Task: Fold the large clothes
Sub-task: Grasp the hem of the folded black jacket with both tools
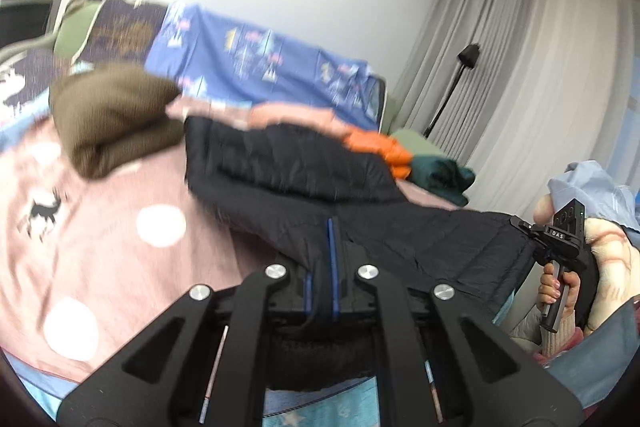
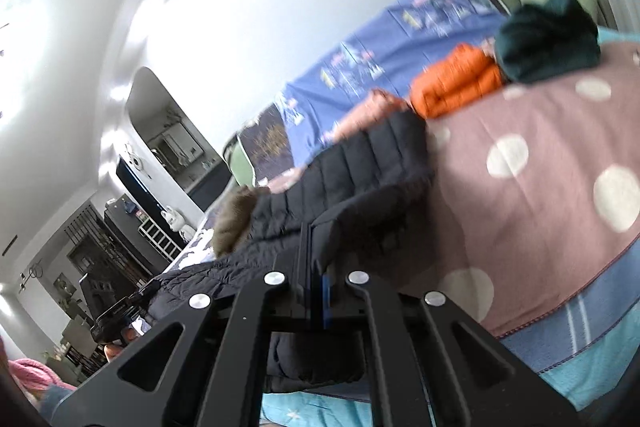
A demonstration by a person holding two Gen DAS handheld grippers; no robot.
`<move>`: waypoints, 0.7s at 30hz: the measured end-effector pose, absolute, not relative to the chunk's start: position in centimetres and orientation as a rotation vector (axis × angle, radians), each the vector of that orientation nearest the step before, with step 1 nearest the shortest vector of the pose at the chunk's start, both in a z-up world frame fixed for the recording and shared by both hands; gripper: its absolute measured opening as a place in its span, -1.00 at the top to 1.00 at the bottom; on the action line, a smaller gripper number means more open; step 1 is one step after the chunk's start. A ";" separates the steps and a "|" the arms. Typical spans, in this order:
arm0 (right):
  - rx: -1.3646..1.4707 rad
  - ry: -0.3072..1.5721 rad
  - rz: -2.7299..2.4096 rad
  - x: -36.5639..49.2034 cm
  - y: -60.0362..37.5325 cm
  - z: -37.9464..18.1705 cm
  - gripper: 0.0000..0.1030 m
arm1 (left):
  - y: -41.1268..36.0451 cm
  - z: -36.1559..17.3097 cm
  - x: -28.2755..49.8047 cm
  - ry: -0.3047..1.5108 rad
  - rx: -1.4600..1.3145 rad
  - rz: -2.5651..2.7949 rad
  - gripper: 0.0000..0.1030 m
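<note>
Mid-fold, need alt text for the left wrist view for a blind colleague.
The left gripper is shut on the edge of a black puffer jacket stretched over a pink polka-dot blanket. The right gripper holds the jacket's far end; a folded brown garment lies behind.

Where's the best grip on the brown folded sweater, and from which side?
Take the brown sweater at its rounded folded edge facing the camera, coming in low from the near side over the pink blanket. That edge is thick, free, and clear of the black jacket.
</note>
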State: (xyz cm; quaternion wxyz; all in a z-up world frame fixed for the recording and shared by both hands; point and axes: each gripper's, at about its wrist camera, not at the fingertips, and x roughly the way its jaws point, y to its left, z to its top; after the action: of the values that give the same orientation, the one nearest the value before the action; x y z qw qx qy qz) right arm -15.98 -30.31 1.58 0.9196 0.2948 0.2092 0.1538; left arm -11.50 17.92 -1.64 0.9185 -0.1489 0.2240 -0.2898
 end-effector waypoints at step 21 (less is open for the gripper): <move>0.575 0.316 0.228 -15.0 -31.2 4.3 0.93 | 18.8 1.6 -10.1 0.365 -0.291 -0.527 0.87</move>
State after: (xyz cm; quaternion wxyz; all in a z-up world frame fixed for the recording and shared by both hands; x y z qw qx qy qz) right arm -14.99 -31.17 4.29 0.9404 0.2817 0.1547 0.1115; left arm -10.11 18.77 1.59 0.9387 -0.1427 0.1788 -0.2579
